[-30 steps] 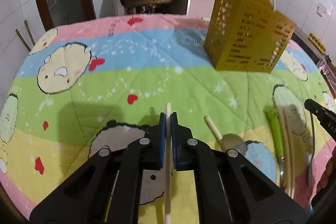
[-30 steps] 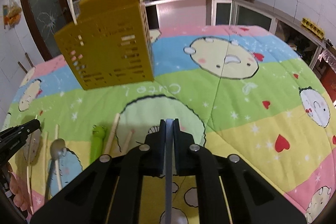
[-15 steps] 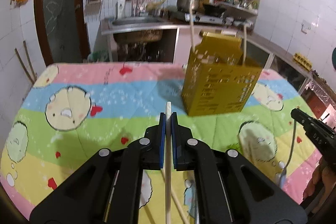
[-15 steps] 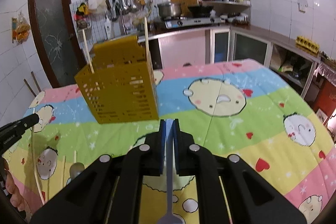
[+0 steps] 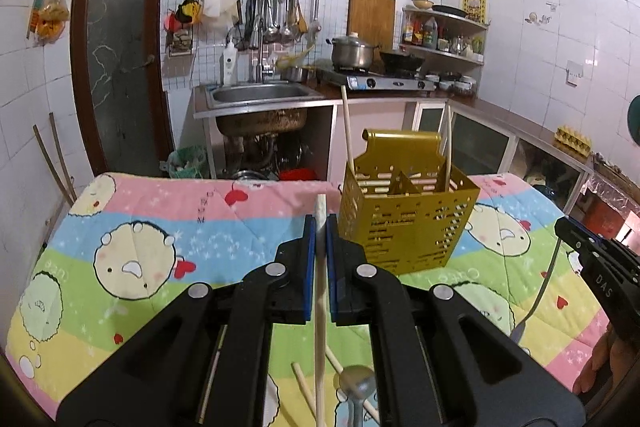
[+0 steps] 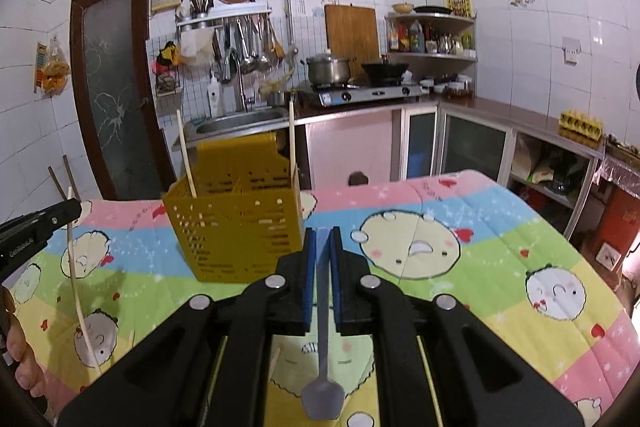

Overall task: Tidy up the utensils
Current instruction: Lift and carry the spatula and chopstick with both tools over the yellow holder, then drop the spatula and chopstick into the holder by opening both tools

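A yellow perforated utensil holder (image 5: 406, 219) stands on the cartoon quilt with two chopsticks upright in it; it also shows in the right wrist view (image 6: 238, 227). My left gripper (image 5: 320, 223) is shut on a wooden chopstick (image 5: 319, 307), held above the quilt just left of the holder. My right gripper (image 6: 322, 239) is shut on a grey metal spoon (image 6: 322, 379), bowl hanging down toward the camera, just right of the holder. Each gripper shows in the other's view, the right (image 5: 592, 267) and the left (image 6: 36, 225).
More chopsticks and a metal spoon (image 5: 356, 383) lie on the quilt (image 5: 160, 247) under the left gripper. Behind the table are a sink (image 5: 260, 95), a stove with a pot (image 5: 352, 53) and cabinets. The table's far edge is just behind the holder.
Both grippers have lifted and tilted up from the quilt with their utensils, bringing the holder's open top and the kitchen wall into view. Both stay shut.
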Available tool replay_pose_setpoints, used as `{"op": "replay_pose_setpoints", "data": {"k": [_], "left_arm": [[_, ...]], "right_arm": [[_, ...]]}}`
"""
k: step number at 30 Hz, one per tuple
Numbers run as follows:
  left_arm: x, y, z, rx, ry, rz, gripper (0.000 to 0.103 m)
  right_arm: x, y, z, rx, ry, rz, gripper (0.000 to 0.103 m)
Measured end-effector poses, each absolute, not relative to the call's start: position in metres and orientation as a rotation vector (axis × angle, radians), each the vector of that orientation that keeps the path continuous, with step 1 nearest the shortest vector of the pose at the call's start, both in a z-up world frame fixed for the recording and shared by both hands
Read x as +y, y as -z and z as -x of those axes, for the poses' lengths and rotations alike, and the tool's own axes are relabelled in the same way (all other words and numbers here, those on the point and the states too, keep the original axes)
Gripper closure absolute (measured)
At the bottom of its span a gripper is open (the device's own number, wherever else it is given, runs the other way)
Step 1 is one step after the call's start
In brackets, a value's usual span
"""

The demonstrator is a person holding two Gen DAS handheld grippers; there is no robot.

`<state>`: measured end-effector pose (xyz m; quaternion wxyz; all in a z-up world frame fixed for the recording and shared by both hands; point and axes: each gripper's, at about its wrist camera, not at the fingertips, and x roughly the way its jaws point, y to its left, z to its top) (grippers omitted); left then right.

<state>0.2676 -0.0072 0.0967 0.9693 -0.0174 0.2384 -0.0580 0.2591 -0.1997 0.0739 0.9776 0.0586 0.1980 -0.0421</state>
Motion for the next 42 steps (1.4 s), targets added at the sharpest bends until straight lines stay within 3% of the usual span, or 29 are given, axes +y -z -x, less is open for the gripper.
{"op": "replay_pose_setpoints", "data": {"k": [15,31,36,42], "left_arm": [[-0.023,-0.128,-0.285,0.39,0.139,0.021,0.099],[-0.049,-0.246,-0.327,0.087,0.2,0.087,0.099],[-0.064,-0.237,-0.367,0.083,0.173,0.093,0.099],[-0.08,-0.181,-0.414,0.155,0.111,0.062,0.099]], "right_arm": [[-0.202,-0.108,-0.28,0.295,0.06,-0.14,0.096],[-0.179,-0.198,-0.344,0.117,0.036,-0.129,0.096],[-0.183,-0.19,-0.373,0.131,0.045,-0.162,0.096],[-0.188,-0.151,-0.398,0.216,0.051,-0.19,0.096]]}}
